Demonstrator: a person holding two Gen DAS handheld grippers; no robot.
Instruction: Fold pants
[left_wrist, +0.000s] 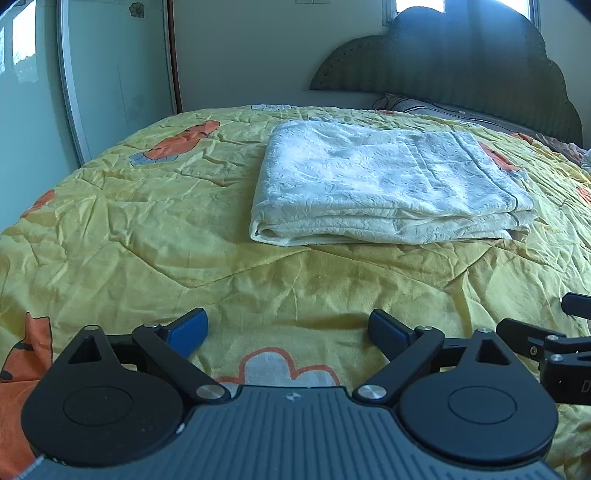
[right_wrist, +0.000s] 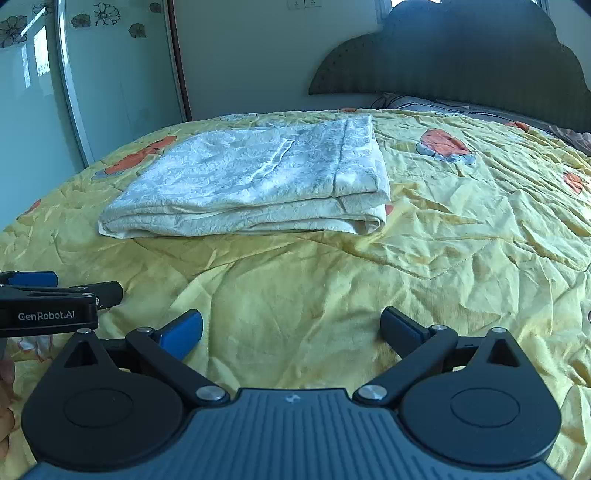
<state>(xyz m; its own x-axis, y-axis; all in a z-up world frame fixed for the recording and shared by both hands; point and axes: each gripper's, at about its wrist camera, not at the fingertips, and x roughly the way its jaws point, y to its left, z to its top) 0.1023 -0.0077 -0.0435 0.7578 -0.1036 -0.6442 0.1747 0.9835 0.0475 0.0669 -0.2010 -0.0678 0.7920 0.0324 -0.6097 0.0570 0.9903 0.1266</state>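
Left gripper (left_wrist: 288, 332) and right gripper (right_wrist: 291, 332), jaws wide and empty, near the folded pants (left_wrist: 384, 188) on the quilt (left_wrist: 147, 236); folding appears complete, needing only withdrawal.

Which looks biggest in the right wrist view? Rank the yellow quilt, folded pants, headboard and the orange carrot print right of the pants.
1. Yellow quilt.
2 and 3. Folded pants and headboard: look alike, and the headboard is farther off, so unranked.
4. Carrot print.

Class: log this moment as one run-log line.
pants: folded on bedspread | left gripper: open, empty | right gripper: open, empty
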